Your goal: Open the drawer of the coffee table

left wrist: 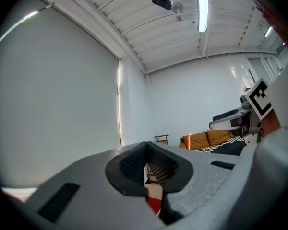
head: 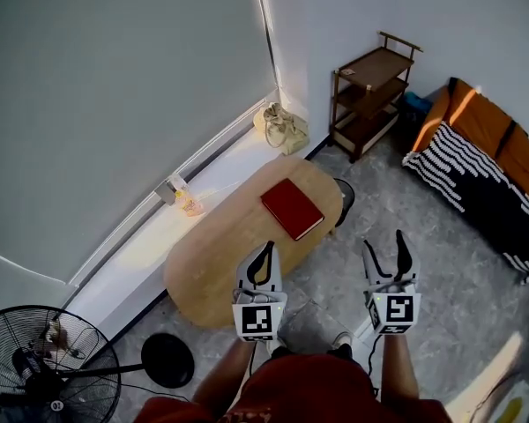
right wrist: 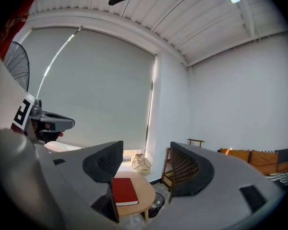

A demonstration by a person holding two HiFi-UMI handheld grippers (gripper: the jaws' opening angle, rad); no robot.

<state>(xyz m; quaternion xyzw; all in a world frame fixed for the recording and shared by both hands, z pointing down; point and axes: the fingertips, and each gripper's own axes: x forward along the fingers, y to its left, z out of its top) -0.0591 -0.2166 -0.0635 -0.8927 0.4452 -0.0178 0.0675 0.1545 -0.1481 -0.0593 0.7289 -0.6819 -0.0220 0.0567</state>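
Note:
An oval wooden coffee table [head: 213, 263] stands by the window with a red book [head: 292, 208] lying on its far end. No drawer shows in any view. My left gripper [head: 265, 252] hovers over the table's near edge, shut, its pads [left wrist: 134, 166] meeting with nothing between them. My right gripper [head: 387, 256] is beside the table, above the floor at its right, and stands open and empty. In the right gripper view the table [right wrist: 142, 190] and the book [right wrist: 124, 191] show between the spread jaws, some way ahead of the right gripper [right wrist: 146, 169].
A standing fan [head: 40, 362] and a round black base [head: 167, 359] are at the lower left. A wooden shelf [head: 370, 95] stands in the corner, a sofa with a striped blanket [head: 476, 170] at right. A bag [head: 284, 128] sits on the sill, a dark basket [head: 345, 199] by the table's far end.

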